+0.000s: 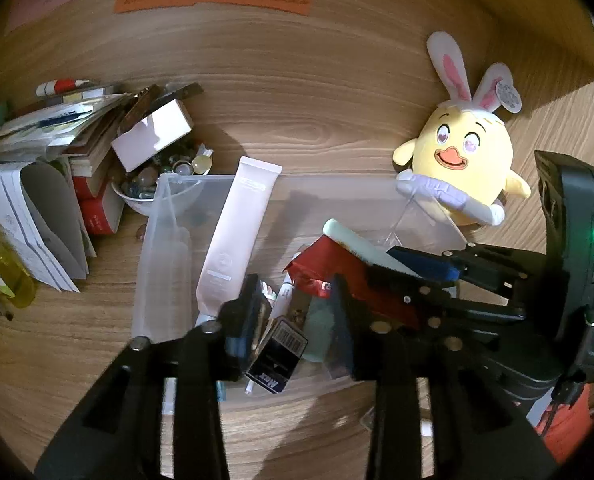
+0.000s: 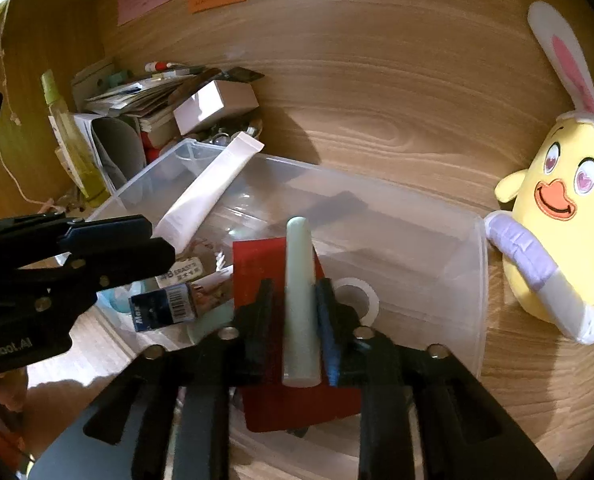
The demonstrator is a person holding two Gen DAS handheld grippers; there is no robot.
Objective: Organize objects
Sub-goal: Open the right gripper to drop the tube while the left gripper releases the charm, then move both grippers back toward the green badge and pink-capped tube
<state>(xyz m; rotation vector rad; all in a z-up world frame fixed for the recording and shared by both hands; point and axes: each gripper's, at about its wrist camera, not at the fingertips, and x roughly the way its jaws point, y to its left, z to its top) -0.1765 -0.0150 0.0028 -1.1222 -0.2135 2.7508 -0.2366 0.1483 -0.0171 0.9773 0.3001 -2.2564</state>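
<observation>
A clear plastic bin (image 1: 337,179) (image 2: 481,280) on the wooden desk holds small items. My left gripper (image 1: 295,292) (image 2: 159,240) hangs over the bin's left part. A black "Max" box (image 1: 277,354) (image 2: 165,308) lies tilted below and between its fingers, and the pads stand off it. My right gripper (image 2: 295,284) (image 1: 385,260) straddles a pale green stick (image 2: 301,300) (image 1: 357,246) that rests on a red packet (image 2: 257,264) (image 1: 337,260). A gap shows beside the stick. A white cream tube (image 1: 237,232) (image 2: 209,192) leans on the bin's far rim.
A yellow chick plush with bunny ears (image 1: 465,160) (image 2: 557,220) stands against the bin's right end. To the left are piled books and papers (image 1: 37,140), a white box (image 1: 153,136) over a bowl of beads (image 1: 149,184), and a yellow bottle (image 2: 73,140). A tape roll (image 2: 355,296) lies in the bin.
</observation>
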